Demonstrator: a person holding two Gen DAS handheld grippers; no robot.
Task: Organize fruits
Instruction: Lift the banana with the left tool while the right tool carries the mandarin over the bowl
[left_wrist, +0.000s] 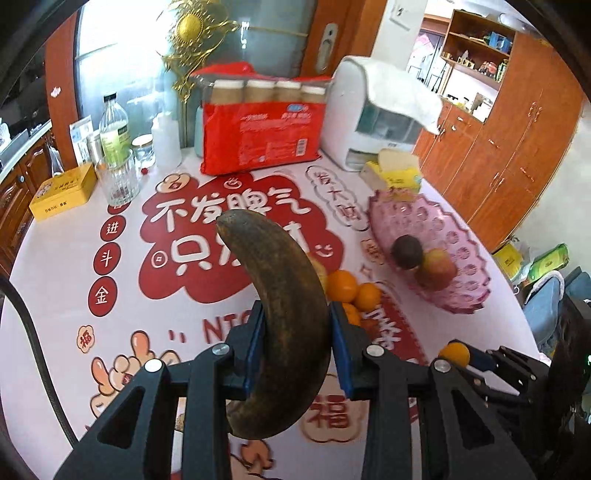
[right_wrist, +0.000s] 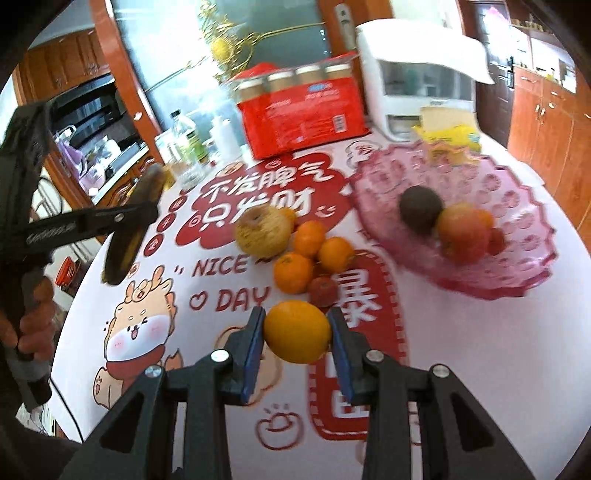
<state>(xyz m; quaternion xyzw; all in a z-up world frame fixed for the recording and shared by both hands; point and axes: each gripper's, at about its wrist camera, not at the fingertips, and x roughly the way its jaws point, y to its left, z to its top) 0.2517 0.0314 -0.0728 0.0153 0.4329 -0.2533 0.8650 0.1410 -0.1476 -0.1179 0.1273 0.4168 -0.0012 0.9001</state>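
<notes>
Your left gripper (left_wrist: 295, 332) is clamped on a blackened banana (left_wrist: 284, 332), its blue pads pressing the fruit's middle so the curve stands up above the table (left_wrist: 74, 266). Your right gripper (right_wrist: 295, 332) is closed on an orange (right_wrist: 297, 331), held clear above the printed tablecloth (right_wrist: 229, 266).

Below and ahead of the orange, a loose cluster sits on the cloth: three tangerines (right_wrist: 293, 272), a small red fruit (right_wrist: 323, 291) touching them, and a blotched yellow apple (right_wrist: 263, 230) just behind. To the right of that cluster lies the pink glass fruit dish (right_wrist: 517, 266), tilted in this view, holding a dark round fruit (right_wrist: 421, 208) and a red-orange apple (right_wrist: 466, 230) that touch each other. The near left part of the dish's floor is bare.

Past the dish, a yellow tissue pack (right_wrist: 452, 136) sits at its far rim, with a white appliance (right_wrist: 413, 85) behind it. A red pack of bottles (right_wrist: 303, 122) stands at the back centre. On the far left, a clear bottle (left_wrist: 114, 125), a glass tumbler (left_wrist: 117, 181) and a yellow tin (left_wrist: 62, 192) crowd the table edge. The cloth between the cluster and your grippers lies open.
</notes>
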